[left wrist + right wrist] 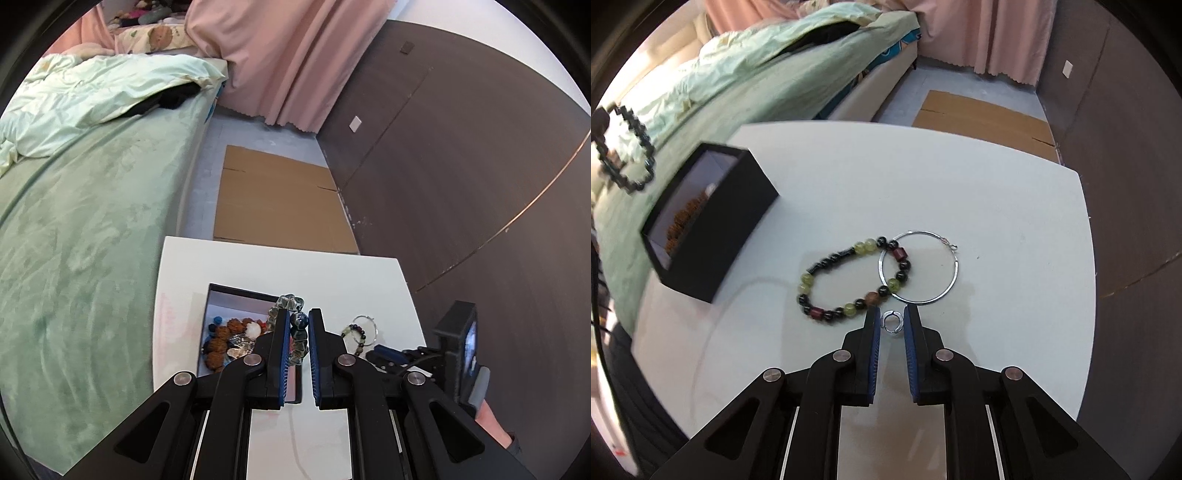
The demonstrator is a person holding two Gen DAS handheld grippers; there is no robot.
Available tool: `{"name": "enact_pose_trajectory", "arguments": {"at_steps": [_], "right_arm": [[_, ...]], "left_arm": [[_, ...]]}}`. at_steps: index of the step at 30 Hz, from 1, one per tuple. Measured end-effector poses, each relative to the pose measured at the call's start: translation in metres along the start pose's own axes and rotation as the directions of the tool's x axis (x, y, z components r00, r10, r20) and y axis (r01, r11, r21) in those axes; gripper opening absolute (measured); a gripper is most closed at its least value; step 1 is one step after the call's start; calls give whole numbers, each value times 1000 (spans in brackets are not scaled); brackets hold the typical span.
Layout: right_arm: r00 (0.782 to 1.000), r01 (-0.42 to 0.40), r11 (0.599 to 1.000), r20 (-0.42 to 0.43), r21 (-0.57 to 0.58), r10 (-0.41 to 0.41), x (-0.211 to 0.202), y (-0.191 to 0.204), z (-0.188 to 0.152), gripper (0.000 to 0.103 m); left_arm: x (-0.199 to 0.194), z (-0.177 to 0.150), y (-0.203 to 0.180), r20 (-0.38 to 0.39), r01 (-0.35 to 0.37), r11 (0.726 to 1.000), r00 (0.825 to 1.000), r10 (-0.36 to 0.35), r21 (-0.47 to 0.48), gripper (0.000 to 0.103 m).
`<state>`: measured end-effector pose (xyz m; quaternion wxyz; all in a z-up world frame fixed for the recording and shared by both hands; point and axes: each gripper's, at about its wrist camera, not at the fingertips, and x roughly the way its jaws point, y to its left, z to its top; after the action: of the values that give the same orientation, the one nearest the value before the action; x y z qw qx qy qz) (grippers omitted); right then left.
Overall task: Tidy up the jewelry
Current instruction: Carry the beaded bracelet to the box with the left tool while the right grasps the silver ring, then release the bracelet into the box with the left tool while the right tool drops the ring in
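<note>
Two claws work over the white counter (960, 177). At far left, the black box (713, 229) holds brown beads. The left claw (298, 325) is clamped on a dark bead bracelet (297, 334) above the box's right edge. The mixed green-and-black bracelet (849, 280) lies long-axis left-right, overlapping a silver hoop (919, 267). The right claw (892, 323) pinches a small silver ring (893, 322). No writing is legible.

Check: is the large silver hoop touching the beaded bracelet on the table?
Touching. The right wrist view shows the silver hoop lying across the beaded bracelet, its left arc crossing over the beads, no gap visible at the crossings.
</note>
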<state>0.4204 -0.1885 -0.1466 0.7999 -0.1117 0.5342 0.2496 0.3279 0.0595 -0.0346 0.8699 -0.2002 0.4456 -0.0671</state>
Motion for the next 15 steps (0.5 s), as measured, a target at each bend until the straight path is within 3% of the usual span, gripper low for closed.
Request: {"name": "enact_pose_trajectory", "arguments": {"at_steps": [12,15], "right_arm": [[990,-108,991,99,82,100,-37,26,15,14],[983,-148,985,122,83,138,-45,36,23,14]], "left_arm": [[13,4,22,-5,6,999,1000,-6,-54,10],[24,6,30,-50,12,995,999,-17,-98,19]]}}
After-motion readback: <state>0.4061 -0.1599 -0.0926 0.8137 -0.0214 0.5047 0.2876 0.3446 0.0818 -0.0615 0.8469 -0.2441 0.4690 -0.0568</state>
